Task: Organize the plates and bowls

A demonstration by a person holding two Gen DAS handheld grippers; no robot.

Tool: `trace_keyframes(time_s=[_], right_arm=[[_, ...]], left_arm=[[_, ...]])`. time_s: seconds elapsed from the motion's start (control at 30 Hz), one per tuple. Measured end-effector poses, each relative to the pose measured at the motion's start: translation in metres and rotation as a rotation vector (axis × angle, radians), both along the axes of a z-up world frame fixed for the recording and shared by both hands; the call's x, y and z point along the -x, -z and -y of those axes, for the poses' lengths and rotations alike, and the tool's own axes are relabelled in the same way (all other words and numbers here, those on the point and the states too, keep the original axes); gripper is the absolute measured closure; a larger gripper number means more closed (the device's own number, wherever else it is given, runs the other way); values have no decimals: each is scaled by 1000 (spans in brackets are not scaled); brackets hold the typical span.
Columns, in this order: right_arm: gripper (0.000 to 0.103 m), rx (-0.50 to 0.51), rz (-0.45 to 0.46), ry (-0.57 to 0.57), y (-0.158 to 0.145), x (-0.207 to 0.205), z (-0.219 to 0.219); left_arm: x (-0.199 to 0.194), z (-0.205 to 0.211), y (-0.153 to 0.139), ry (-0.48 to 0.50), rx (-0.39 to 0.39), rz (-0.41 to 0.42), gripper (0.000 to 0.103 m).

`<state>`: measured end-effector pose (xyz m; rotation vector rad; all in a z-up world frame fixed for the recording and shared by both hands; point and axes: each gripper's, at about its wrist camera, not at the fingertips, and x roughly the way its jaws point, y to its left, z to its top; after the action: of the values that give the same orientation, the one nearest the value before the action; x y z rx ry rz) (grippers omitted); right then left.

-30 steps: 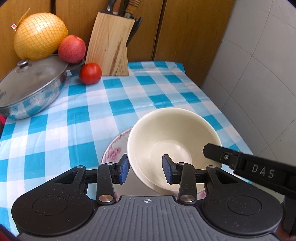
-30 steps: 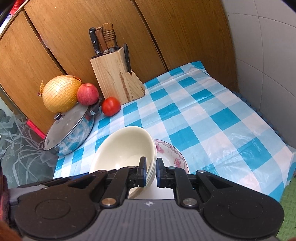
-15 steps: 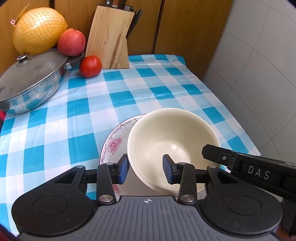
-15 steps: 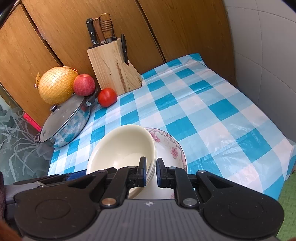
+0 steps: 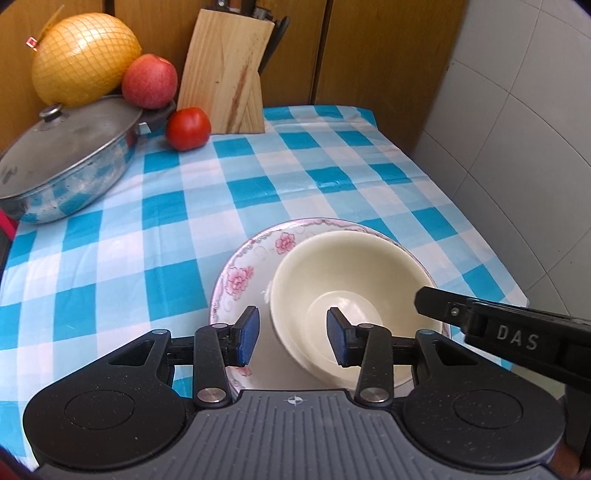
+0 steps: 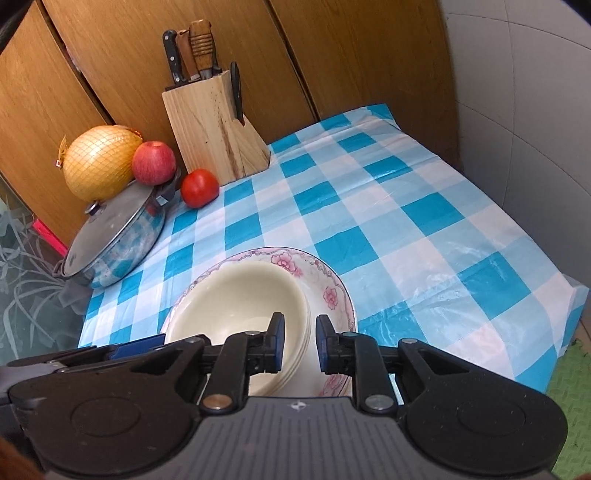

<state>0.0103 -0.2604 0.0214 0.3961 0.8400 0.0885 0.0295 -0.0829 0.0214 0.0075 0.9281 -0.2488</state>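
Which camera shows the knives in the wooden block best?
The right wrist view. There the knives stand clear above the wooden block, their handles fully in view. The left wrist view cuts them off at the top edge, leaving only dark stubs.

"DAS" stands on the right claw (image 5: 517, 338).

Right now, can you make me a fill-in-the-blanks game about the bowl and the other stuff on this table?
1. The cream bowl sits in a plate with ____ flowers.
2. The apple rests on the pot's ____.
3. The knife block is made of ____.
4. The tomato lies on the ____-and-white cloth.

Missing words: pink; lid; wood; blue
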Motion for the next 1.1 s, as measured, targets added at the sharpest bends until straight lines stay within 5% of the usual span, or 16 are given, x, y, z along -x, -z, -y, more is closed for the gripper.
trace_keyframes(time_s=[0.57, 1.1], right_arm=[[79, 0, 93, -27, -9, 54, -22], [73, 34, 72, -43, 6, 78, -33]], left_arm=[[45, -33, -8, -67, 37, 54, 43], [75, -25, 8, -36, 4, 48, 36]])
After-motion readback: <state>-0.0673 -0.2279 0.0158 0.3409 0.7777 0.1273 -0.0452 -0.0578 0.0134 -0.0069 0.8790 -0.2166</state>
